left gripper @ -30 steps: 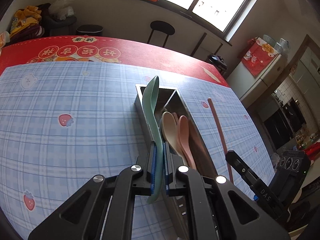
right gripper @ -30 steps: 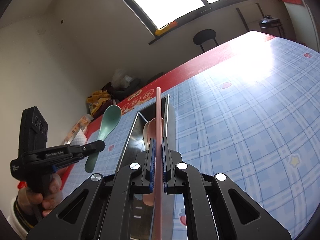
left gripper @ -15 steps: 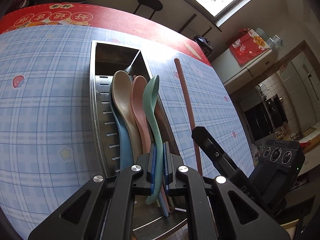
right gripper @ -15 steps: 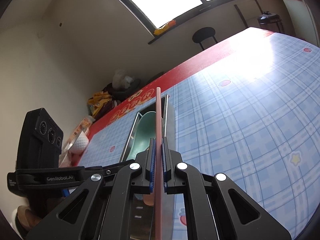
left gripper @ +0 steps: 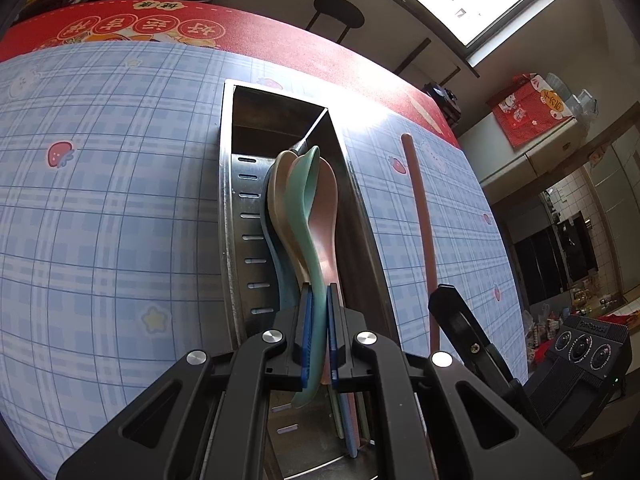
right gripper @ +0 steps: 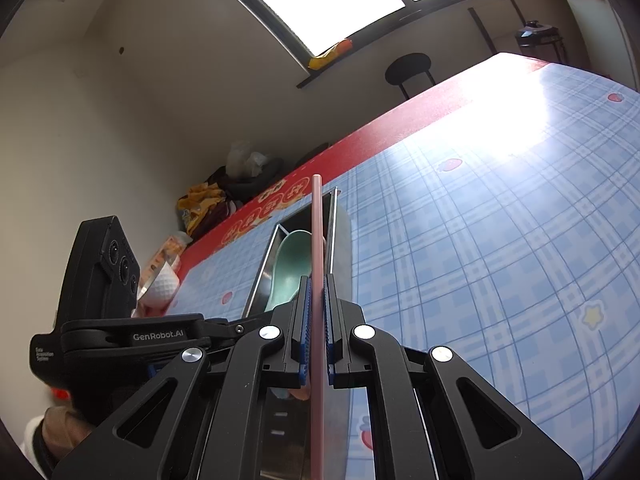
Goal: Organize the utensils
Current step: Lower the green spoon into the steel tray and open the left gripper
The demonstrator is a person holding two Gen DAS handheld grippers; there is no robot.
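Observation:
My left gripper (left gripper: 317,292) is shut on the handle of a green spoon (left gripper: 306,200) and holds it over the metal utensil tray (left gripper: 230,184), its bowl lying on the beige, pink and blue spoons stacked inside. My right gripper (right gripper: 316,284) is shut on a pink chopstick (right gripper: 316,232), held in the air to the right of the tray (right gripper: 264,264). The chopstick (left gripper: 418,208) and the right gripper also show in the left wrist view. The green spoon (right gripper: 290,264) shows in the right wrist view.
The tray lies lengthwise on a blue plaid tablecloth (left gripper: 100,200) with a red mat (left gripper: 160,28) at the far edge. More utensil handles (left gripper: 352,420) lie in the tray's near end. A black stool (left gripper: 338,16) stands beyond the table. A white cup (right gripper: 162,284) sits at the left.
My left gripper has swung from left of the tray to over it and lowered the green spoon onto the stacked spoons. The right gripper with the chopstick has barely moved.

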